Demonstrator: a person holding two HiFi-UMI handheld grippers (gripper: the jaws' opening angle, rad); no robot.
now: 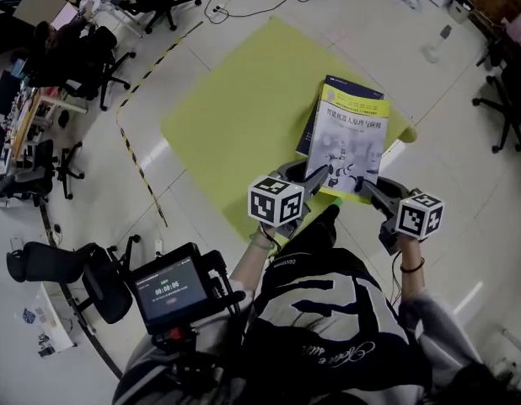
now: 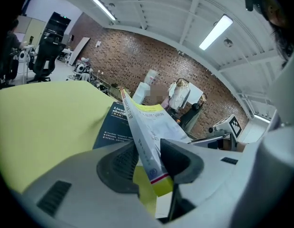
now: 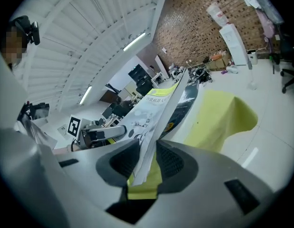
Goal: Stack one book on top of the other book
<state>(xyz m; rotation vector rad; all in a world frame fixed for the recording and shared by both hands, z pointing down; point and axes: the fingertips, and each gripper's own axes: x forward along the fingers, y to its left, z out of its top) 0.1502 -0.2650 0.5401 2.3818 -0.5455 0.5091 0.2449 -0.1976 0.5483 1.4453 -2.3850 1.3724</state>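
A white and yellow book point(image 1: 351, 137) is gripped at its near edge by both grippers. My left gripper point(image 1: 314, 175) is shut on its near left corner, and my right gripper point(image 1: 372, 191) is shut on its near right corner. The book covers most of a dark blue book point(image 1: 308, 129) that lies flat on the yellow-green table point(image 1: 235, 116). In the left gripper view the white book point(image 2: 146, 141) runs tilted between the pads of my left gripper point(image 2: 149, 163), with the blue book point(image 2: 113, 125) beyond. In the right gripper view its thin edge point(image 3: 159, 122) sits in my right gripper point(image 3: 146, 161). Whether the two books touch is unclear.
Black office chairs point(image 1: 92, 57) stand at the left and another point(image 1: 505, 99) at the right. Black-yellow tape point(image 1: 142, 171) runs across the floor beside the table. A small screen point(image 1: 169, 292) hangs at the person's chest. Cables point(image 1: 252, 7) lie on the far floor.
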